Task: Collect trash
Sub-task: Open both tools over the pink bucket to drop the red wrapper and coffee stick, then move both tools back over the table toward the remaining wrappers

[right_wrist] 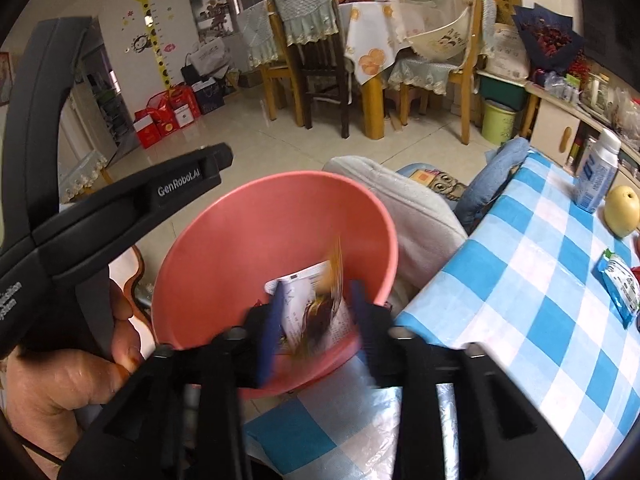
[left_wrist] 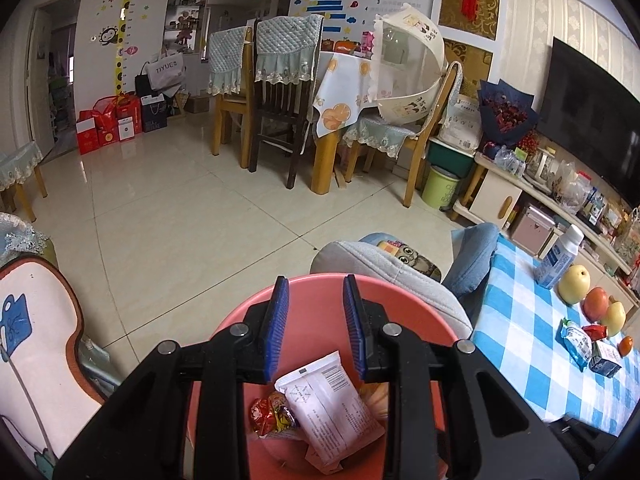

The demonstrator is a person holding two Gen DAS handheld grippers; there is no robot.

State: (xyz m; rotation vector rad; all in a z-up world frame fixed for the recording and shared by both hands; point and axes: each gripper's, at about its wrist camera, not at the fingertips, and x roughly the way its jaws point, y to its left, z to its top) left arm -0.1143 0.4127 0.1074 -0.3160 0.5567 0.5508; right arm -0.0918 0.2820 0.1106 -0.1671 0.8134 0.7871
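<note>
At the bottom centre of each view a claw hangs over the pink bin (right_wrist: 224, 240). The left claw (left_wrist: 316, 328) gapes, holding nothing. The right claw (right_wrist: 316, 312) also gapes; a blurred orange wrapper (right_wrist: 326, 304) sits between its fingers, over a white packet (left_wrist: 332, 404).

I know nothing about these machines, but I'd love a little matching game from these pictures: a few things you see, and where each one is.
Things:
1. white wrapper
2. yellow pear
3. green bin
4. white bottle

Places:
A. on the floor beside the dining table
B. inside the pink basin
C. standing upright on the checked tablecloth
D. on the checked tablecloth, next to a red-orange fruit

Pairs: 1-B, 2-D, 3-A, 4-C
</note>
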